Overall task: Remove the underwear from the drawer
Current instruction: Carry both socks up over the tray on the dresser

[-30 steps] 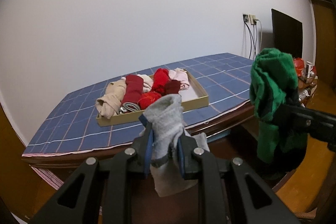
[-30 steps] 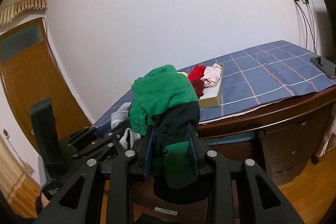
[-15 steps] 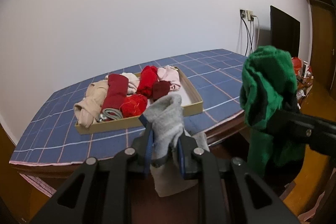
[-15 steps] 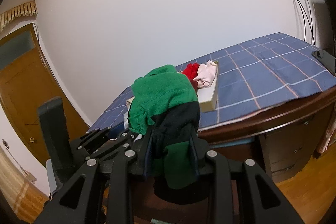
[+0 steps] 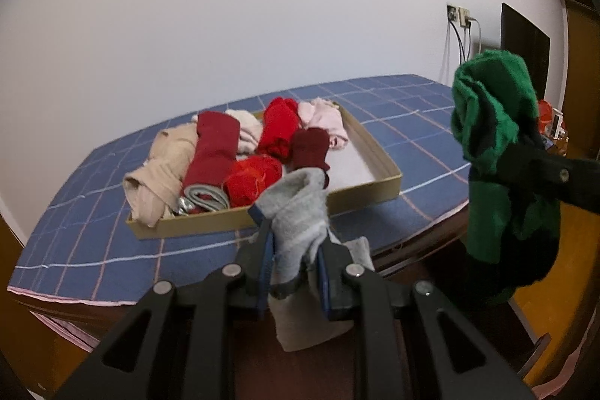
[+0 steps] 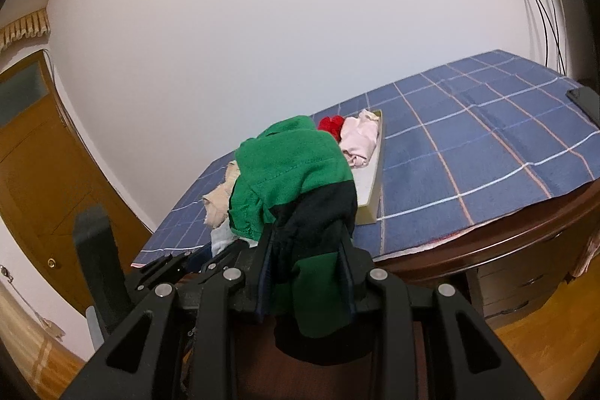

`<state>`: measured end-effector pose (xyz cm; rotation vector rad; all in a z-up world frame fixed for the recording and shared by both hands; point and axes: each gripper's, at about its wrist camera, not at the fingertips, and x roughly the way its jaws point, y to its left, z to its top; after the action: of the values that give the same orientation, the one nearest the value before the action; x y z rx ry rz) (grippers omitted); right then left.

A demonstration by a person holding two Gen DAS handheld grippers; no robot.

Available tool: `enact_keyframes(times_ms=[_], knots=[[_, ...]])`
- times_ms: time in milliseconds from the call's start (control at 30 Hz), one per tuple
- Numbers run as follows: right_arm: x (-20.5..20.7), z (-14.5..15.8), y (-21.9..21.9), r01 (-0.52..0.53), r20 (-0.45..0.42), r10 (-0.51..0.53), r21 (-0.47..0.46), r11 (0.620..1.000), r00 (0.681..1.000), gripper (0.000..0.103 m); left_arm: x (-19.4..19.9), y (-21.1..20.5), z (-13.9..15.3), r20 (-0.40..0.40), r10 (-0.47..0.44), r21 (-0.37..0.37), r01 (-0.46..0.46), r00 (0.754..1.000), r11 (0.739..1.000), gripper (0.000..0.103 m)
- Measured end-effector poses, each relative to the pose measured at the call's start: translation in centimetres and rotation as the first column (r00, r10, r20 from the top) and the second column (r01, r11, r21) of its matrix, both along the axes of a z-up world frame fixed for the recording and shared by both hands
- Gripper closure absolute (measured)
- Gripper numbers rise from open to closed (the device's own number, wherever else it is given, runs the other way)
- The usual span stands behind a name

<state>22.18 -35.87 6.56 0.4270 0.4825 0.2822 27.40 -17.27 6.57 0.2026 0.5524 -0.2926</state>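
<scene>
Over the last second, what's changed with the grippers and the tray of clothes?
Both grippers moved closer to the tray on the table; it looms larger. The left gripper still clamps the grey garment, the right gripper the green-and-black garment. Tray contents unchanged.

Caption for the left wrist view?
Left gripper holds grey garment, right gripper holds green garment, before the cardboard tray.

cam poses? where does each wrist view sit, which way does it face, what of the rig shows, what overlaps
Left wrist: rides the left gripper, off the table's near edge, facing the cardboard tray; its jaws pinch a grey garment; the other gripper shows at right.
Right wrist: rides the right gripper, facing the table's corner obliquely; jaws clamp a green-and-black garment; left gripper shows lower left.
Shared: tray, blue checked cloth, wall socket, green-and-black garment.
</scene>
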Motion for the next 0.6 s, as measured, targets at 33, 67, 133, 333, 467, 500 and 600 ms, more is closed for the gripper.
enact_keyframes(times_ms=[33,67,133,333,467,500,600], knots=[[0.2,-0.3,0.0,0.001,-0.008,-0.001,0.004,1.000,1.000,0.071,0.1,0.1,-0.2,-0.006,0.001,-0.002,-0.001,1.000,1.000,0.085],[0.4,-0.5,-0.1,0.003,-0.013,-0.002,0.006,1.000,1.000,0.071,0.2,0.1,-0.4,-0.010,0.000,-0.002,0.000,1.000,1.000,0.085],[0.9,-1.1,-0.1,0.003,-0.031,-0.003,0.003,1.000,1.000,0.071,0.4,-0.1,-0.7,-0.016,-0.009,0.006,0.009,1.000,1.000,0.085],[2.5,-1.8,-0.6,0.001,-0.061,0.001,0.027,1.000,0.998,0.071,2.0,-0.2,-0.2,-0.015,-0.002,-0.016,0.002,1.000,1.000,0.085],[3.7,-1.1,-0.6,-0.001,-0.055,0.003,0.029,1.000,0.998,0.071,3.0,-0.3,0.5,-0.024,-0.013,-0.041,0.012,1.000,0.999,0.085],[4.0,-0.7,-0.5,-0.001,-0.049,0.002,0.022,1.000,0.999,0.071,3.3,-0.4,0.7,-0.028,-0.016,-0.044,0.015,0.999,0.999,0.085],[5.0,0.4,0.0,-0.001,-0.024,0.001,0.010,1.000,1.000,0.071,4.3,-0.9,1.8,-0.012,-0.011,-0.048,0.010,1.000,0.999,0.084]])
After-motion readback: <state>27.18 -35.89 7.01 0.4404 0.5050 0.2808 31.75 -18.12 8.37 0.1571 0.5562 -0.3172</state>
